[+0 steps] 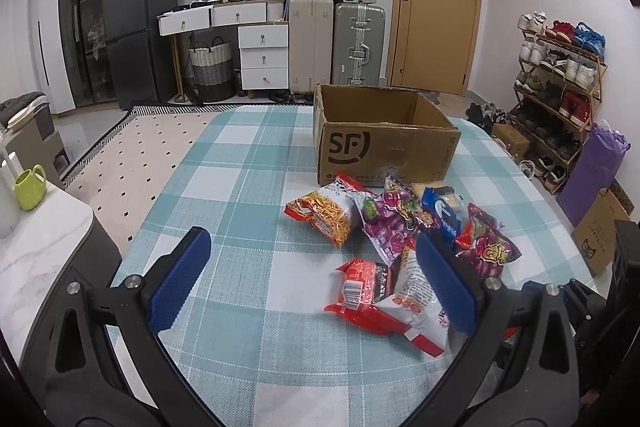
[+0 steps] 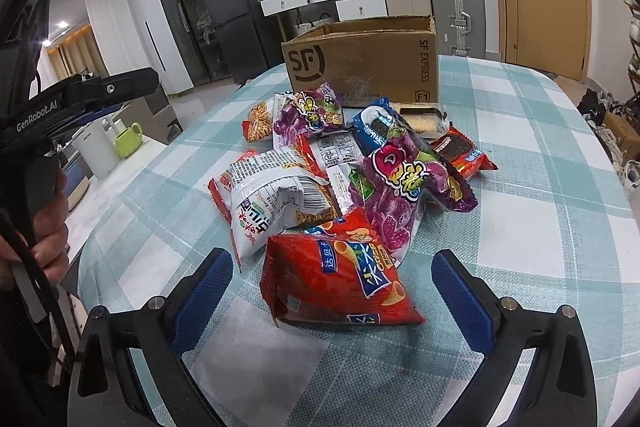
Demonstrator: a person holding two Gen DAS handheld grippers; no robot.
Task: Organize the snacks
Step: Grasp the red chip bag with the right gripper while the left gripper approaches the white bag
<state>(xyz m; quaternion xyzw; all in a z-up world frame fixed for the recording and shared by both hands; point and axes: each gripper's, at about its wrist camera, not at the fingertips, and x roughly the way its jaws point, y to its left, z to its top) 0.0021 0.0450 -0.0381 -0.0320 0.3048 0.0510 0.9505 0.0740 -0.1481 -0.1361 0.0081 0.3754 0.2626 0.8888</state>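
A pile of snack bags lies on the checked tablecloth in front of an open cardboard box [image 1: 384, 135] [image 2: 364, 63]. My left gripper [image 1: 310, 259] is open, held above the cloth left of the pile; a red packet [image 1: 360, 291] and a white bag [image 1: 416, 303] lie by its right finger. My right gripper [image 2: 332, 275] is open, and a red chip bag [image 2: 336, 279] lies between its fingers, untouched. Behind it sit a white noodle bag [image 2: 272, 195], purple candy bags [image 2: 400, 187], an orange noodle bag [image 1: 328, 215] and a blue cookie pack [image 1: 440, 211].
The table [image 1: 248, 163] has bare cloth on the left and front. A marble counter with a green mug [image 1: 30, 187] stands at the left. A hand holding the other gripper's handle [image 2: 44, 155] shows at the left of the right wrist view. A shoe rack [image 1: 560, 87] stands right.
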